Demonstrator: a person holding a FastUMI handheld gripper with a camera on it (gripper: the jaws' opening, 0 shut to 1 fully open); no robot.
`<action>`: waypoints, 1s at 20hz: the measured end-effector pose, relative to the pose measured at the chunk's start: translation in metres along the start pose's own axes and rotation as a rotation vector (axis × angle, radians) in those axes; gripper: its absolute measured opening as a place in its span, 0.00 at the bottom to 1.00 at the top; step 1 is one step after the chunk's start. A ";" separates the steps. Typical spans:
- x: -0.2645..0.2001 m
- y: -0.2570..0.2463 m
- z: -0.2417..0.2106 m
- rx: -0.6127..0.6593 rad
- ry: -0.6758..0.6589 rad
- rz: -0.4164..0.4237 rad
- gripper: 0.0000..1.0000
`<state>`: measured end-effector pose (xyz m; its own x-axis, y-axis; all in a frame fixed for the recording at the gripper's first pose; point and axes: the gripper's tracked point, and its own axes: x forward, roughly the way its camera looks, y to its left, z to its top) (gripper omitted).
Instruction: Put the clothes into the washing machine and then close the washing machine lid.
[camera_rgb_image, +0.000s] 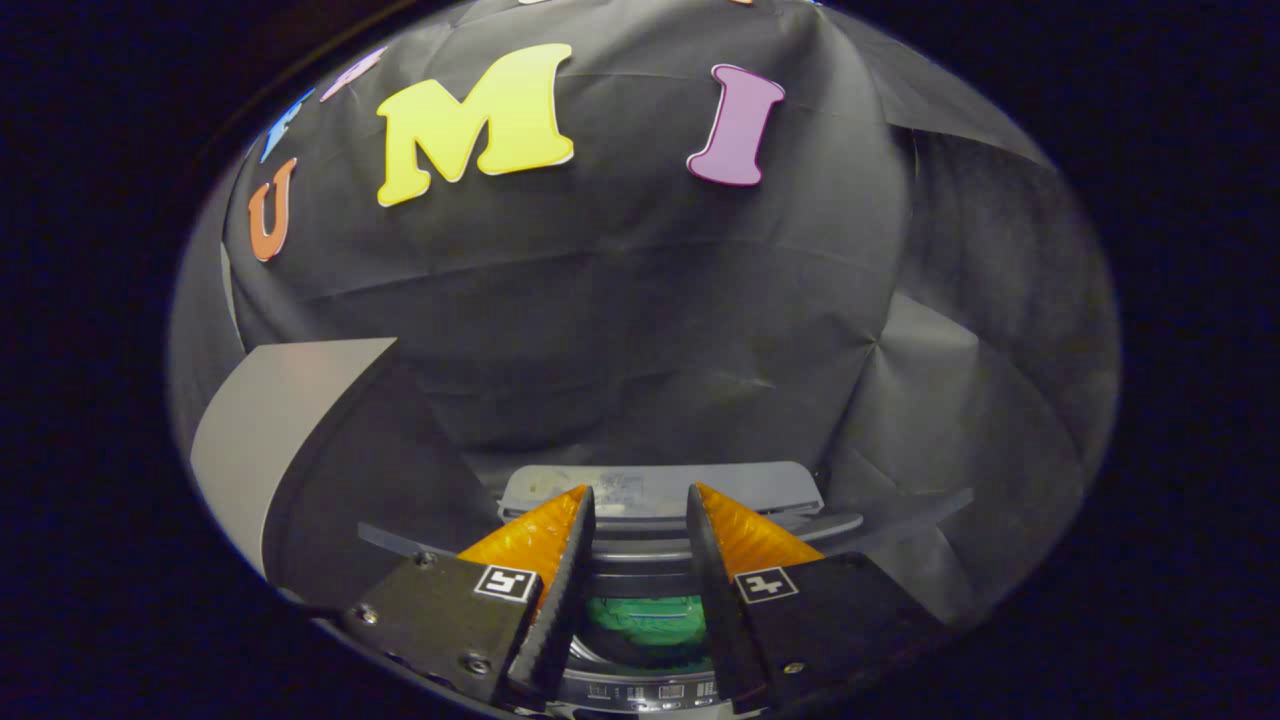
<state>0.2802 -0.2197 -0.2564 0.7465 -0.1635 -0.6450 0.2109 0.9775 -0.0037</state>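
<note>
Clothes (645, 615) found as a green bundle low inside the washing machine (760, 485), down in the drum opening, framed between the two fingers and nearer than their tips. Looked already inside the tub; could not tell whether any more garments waited elsewhere.

Gripper view, near part: noted the gripper (640, 490) partly open, fingers parted with a clear gap between them and gripping nothing. Hung above the drum mouth, tips pointing towards the machine's far grey panel. Could not tell whether anything touched the rim ring (640, 690) just below the fingers.

Gripper view, left: made out a large flat panel, pale on one face and dark on the other, standing up and tilted beside the opening. Judged it to be the lid (290, 430), raised and not yet closed, though without certainty about its hinge.

Gripper view, far: saw just the creased black booth wall (620, 300) behind the machine.

Handling, as a judgement: took the green fabric for soft, light and limp, likely to sag and trail if pinched at an edge; better gripped at a bunched fold near its middle, if it needed pushing deeper. Reckoned the lid stiff and smooth, possibly slippery; better pushed or pinched along its free upper edge, then lowered gently rather than dropped. Advised checking that no cloth lay over the rim first.
</note>
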 end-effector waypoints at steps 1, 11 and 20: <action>-0.003 -0.002 -0.010 0.001 0.018 -0.010 0.59; -0.082 0.000 -0.091 0.021 0.043 -0.069 0.65; -0.230 0.039 -0.108 0.030 -0.171 -0.072 0.65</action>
<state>0.0481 -0.1300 -0.1907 0.8250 -0.2553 -0.5042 0.2843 0.9585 -0.0202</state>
